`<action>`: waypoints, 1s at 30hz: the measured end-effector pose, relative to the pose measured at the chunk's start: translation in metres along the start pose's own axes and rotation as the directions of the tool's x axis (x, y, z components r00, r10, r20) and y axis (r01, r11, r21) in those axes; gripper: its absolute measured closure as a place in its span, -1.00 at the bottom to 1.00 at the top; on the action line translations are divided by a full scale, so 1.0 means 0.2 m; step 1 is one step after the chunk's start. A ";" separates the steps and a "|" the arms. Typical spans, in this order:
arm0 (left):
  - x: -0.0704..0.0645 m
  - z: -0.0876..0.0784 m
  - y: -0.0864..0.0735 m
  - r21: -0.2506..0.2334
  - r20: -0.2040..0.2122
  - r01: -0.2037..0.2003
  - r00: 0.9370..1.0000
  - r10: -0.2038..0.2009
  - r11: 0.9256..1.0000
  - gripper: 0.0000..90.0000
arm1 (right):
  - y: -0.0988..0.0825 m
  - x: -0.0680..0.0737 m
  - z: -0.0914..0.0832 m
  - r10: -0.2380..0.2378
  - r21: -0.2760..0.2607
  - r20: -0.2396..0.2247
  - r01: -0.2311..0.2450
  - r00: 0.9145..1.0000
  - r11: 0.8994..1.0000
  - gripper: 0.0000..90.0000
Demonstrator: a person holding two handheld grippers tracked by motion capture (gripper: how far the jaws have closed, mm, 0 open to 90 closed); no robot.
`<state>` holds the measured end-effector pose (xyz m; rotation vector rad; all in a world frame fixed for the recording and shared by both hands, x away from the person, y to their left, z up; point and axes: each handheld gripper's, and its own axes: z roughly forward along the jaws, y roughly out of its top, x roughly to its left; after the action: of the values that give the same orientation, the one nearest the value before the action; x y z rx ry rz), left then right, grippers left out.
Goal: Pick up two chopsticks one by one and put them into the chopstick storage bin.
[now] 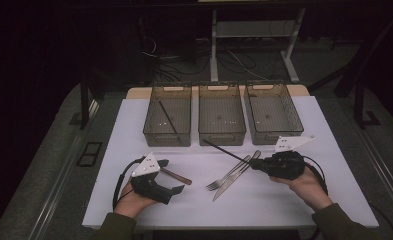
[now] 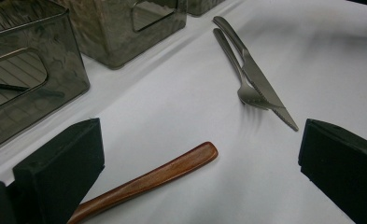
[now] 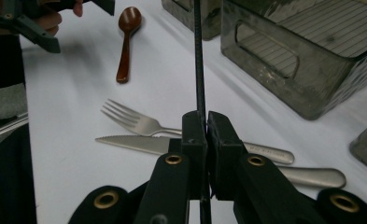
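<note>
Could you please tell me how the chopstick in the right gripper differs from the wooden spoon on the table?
The chopstick is thin, black and straight; the wooden spoon is reddish-brown with a rounded bowl. The chopstick is clamped in the right gripper and lifted off the table; the spoon lies flat by the open left gripper. Both are long utensils.

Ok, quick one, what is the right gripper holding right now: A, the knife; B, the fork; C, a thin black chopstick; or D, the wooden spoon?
C: in the right gripper view the right gripper is shut on the thin black chopstick, while the fork, knife and wooden spoon lie on the white table.
</note>
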<state>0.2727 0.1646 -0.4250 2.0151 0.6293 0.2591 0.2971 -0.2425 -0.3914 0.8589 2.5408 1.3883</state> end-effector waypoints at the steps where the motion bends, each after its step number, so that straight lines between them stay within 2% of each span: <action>1: 0.00 0.00 0.00 0.000 0.000 0.000 1.000 0.000 1.000 -1.00 | 0.01 0.00 0.00 -0.002 0.001 0.002 0.002 1.000 1.000 0.89; 8: 0.00 0.00 0.00 0.002 0.002 -0.002 1.000 0.002 1.000 -1.00 | 0.06 -0.01 0.02 0.021 -0.017 0.019 -0.020 1.000 1.000 0.89; 18: 0.00 0.00 0.00 -0.002 0.002 0.002 1.000 -0.002 1.000 -1.00 | 0.14 -0.03 0.06 0.025 -0.029 0.045 -0.024 0.999 0.999 0.89; 30: 0.00 0.00 0.00 -0.001 0.005 0.002 1.000 -0.002 1.000 -1.00 | 0.28 -0.04 0.15 0.029 -0.026 0.080 -0.027 0.996 0.999 0.89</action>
<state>0.2729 0.1647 -0.4252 2.0134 0.6271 0.2530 0.3380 -0.2003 -0.3645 0.9293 2.4567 1.3615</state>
